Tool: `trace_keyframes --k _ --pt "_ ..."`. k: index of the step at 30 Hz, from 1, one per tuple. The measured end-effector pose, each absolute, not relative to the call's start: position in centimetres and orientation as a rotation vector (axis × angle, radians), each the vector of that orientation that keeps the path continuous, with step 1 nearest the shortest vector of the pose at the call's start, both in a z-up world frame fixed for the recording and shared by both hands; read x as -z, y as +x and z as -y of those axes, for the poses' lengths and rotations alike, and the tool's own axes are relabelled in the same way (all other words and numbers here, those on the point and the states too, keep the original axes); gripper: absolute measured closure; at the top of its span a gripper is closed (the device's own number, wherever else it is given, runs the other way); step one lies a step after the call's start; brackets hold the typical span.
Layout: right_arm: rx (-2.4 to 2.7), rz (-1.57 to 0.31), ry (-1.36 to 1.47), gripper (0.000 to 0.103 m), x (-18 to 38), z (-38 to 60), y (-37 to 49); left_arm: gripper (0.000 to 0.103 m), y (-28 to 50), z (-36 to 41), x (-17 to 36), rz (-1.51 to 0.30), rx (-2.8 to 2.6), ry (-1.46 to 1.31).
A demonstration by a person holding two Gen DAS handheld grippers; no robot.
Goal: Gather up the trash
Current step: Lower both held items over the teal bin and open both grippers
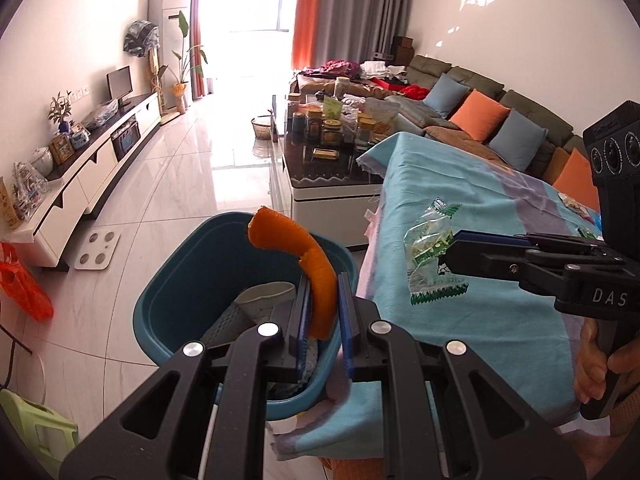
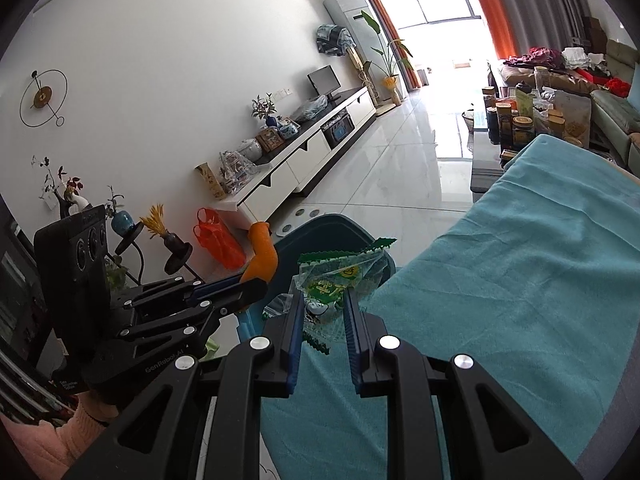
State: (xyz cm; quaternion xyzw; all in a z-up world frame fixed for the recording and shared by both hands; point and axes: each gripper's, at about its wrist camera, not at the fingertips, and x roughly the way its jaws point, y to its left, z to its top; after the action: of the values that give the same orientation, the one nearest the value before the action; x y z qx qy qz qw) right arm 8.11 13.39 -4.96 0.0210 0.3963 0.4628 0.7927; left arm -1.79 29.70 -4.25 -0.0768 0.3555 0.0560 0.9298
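Note:
My left gripper [image 1: 323, 280] is shut on a long curl of orange peel [image 1: 308, 256] and holds it over the teal trash bin [image 1: 168, 280], which stands on the floor beside the table. The bin holds a paper cup [image 1: 266, 296] and other trash. My right gripper [image 2: 322, 300] is shut on a clear and green plastic wrapper [image 2: 332, 280] and holds it above the table's edge, near the bin [image 2: 340, 228]. The right gripper [image 1: 444, 254] with the wrapper [image 1: 428, 256] also shows in the left wrist view, and the left gripper [image 2: 256, 280] with the peel [image 2: 262, 252] in the right wrist view.
The table wears a teal cloth [image 1: 480, 200] with more wrappers at its far right edge [image 1: 580, 208]. A coffee table with jars [image 1: 332, 152] stands beyond, a sofa [image 1: 480, 112] to the right, a TV cabinet [image 1: 92, 168] to the left. A scale [image 1: 98, 250] lies on the floor.

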Motion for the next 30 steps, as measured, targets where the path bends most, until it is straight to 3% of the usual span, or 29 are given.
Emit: trace_keyframes --k 18,23,30 --pt "-0.967 -0.963 -0.106 0.084 7.9 -21.2 10.3 0.089 -0.2 -33.5 9.1 -0.835 -0.171 -0.223" --pt "-0.940 -0.997 -0.131 0.080 8.3 -22.5 10.8 0.088 0.5 -34.4 10.5 -0.859 -0.180 -0.258" --pt "-0.936 -1.013 -0.125 0.078 8.5 -22.6 11.0 0.082 0.8 -35.0 11.0 -0.860 -0.194 -0.288"
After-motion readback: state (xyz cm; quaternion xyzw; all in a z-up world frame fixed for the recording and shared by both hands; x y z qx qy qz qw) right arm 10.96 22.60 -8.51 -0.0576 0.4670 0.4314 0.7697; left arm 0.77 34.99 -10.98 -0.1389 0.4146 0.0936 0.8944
